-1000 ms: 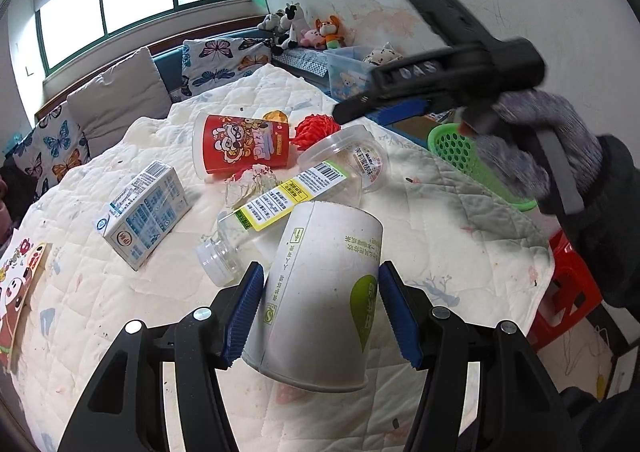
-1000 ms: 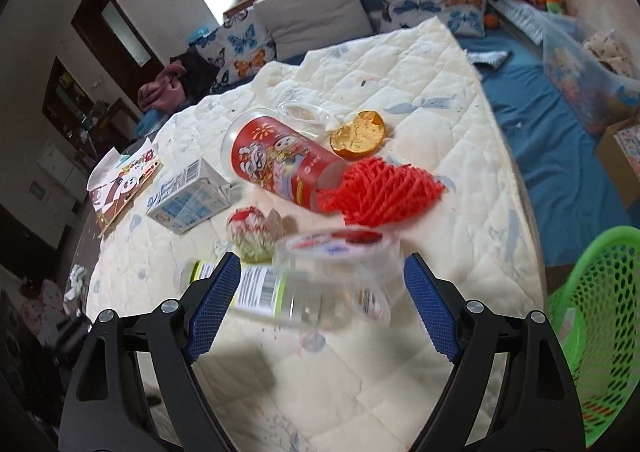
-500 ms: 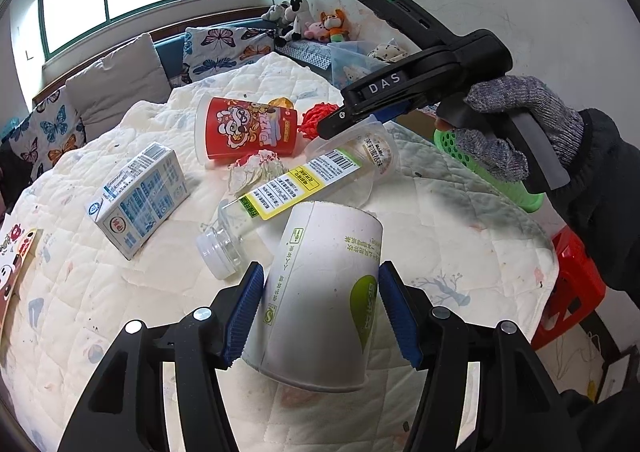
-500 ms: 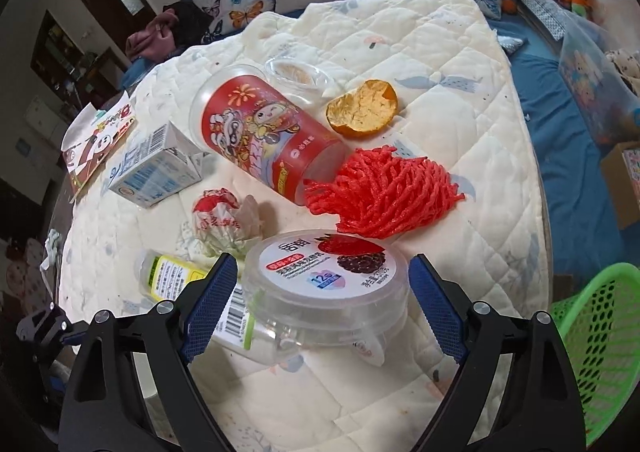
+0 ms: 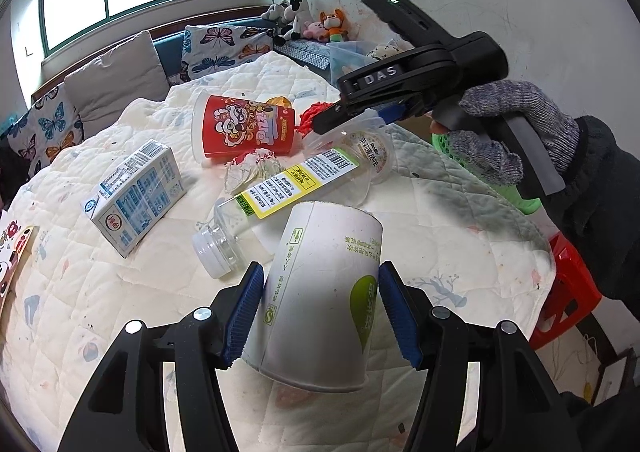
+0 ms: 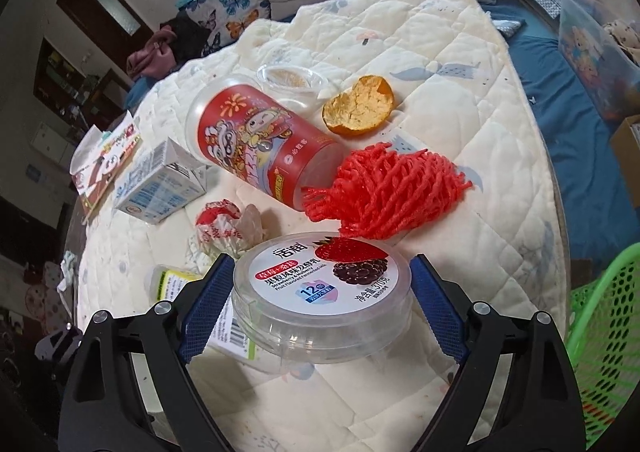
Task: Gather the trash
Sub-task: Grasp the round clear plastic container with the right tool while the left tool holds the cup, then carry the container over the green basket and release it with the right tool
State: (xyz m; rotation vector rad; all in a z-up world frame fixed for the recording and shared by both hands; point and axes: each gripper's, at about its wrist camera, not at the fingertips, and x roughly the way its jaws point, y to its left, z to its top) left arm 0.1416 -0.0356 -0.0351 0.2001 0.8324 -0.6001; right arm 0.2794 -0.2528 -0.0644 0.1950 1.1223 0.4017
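Since the earlier frame the right gripper point(image 6: 322, 302) has dropped closer over the yogurt tub point(image 6: 322, 284), its jaws having just been opening; the tub now sits between the fingers point(image 6: 208, 304) but the pads look just clear of its rim, so nothing is gripped yet. The left gripper point(image 5: 320, 312) stays clenched on the paper cup point(image 5: 320, 292), held tilted above the quilt point(image 5: 440, 252). The tub lies on the bottle point(image 6: 170, 280), just in front of the red net point(image 6: 384, 192), with the green basket point(image 6: 600, 332) off to its right. Risks, as a judgement: the tub's lid is smooth and shallow, so a high or uneven close could squirt it out; resting on the round bottle, it may rock or roll the bottle away; the fingers might also snag the net.
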